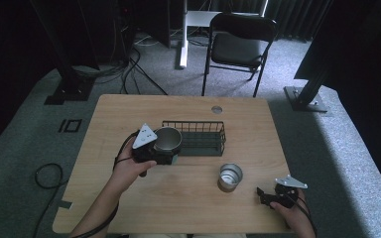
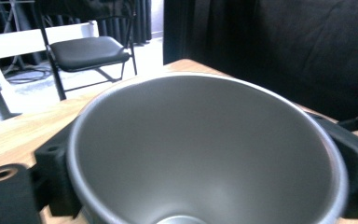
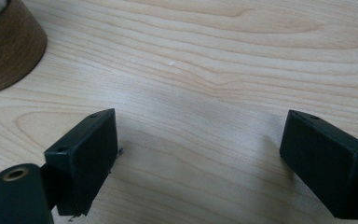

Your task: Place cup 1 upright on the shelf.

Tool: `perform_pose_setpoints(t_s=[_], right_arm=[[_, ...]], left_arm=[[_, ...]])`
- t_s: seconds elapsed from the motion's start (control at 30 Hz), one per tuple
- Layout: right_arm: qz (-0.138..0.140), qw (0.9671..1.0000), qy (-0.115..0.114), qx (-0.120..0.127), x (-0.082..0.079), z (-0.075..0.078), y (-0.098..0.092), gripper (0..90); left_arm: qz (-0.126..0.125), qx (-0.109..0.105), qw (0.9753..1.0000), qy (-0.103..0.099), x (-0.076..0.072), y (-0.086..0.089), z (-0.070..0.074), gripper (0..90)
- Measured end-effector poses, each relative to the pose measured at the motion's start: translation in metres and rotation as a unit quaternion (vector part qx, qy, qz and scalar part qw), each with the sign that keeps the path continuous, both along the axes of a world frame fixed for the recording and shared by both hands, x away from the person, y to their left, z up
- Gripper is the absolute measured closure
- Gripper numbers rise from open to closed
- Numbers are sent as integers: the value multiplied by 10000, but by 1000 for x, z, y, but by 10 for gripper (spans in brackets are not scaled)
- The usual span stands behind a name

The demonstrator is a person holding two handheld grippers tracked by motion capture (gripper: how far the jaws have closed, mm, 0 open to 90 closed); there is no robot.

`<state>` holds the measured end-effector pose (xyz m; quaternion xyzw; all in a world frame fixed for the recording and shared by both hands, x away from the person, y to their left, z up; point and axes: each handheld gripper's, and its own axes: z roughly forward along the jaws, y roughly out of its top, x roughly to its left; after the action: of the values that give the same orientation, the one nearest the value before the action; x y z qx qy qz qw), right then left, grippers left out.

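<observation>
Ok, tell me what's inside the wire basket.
The wire basket looks empty through its right part. The metal cup, held by the left gripper, covers its left end.

No legible text anywhere

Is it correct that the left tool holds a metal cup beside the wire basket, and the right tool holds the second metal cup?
Not entirely. The left tool does hold a metal cup beside the wire basket. The right tool holds nothing: the right gripper view shows its jaws open over bare table. The second cup stands free.
</observation>
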<state>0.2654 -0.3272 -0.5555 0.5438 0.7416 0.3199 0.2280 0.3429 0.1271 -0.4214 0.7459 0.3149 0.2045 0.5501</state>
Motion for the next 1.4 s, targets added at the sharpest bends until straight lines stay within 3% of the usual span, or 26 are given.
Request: perform_pose_setpoints(t_s=[0.13,0.33,0.73,0.87,1.07,1.2,1.3,1.4], right_arm=[[1,10000,-1,1,0,0,0,109],[0,10000,-1,1,0,0,0,108],[0,10000,1,3,0,0,0,109],[0,10000,0,3,0,0,0,108],[2,10000,0,2,0,0,0,109],[0,10000,-1,2,0,0,0,108],[1,10000,0,3,0,0,0,108],[-1,10000,0,3,0,0,0,108]], left_arm=[[-128,-214,9996,117,9,-3,7,98],[15,-158,9999,21,23,-9,15,98],[495,-405,9979,-120,54,-21,27,99],[849,-393,9954,-200,62,-26,22,99],[1073,-382,9934,-163,69,-32,12,99],[1274,-416,9907,-241,73,-36,7,99],[1442,-300,9886,-303,75,-38,-1,99],[1545,-347,9870,-261,77,-40,-8,99]])
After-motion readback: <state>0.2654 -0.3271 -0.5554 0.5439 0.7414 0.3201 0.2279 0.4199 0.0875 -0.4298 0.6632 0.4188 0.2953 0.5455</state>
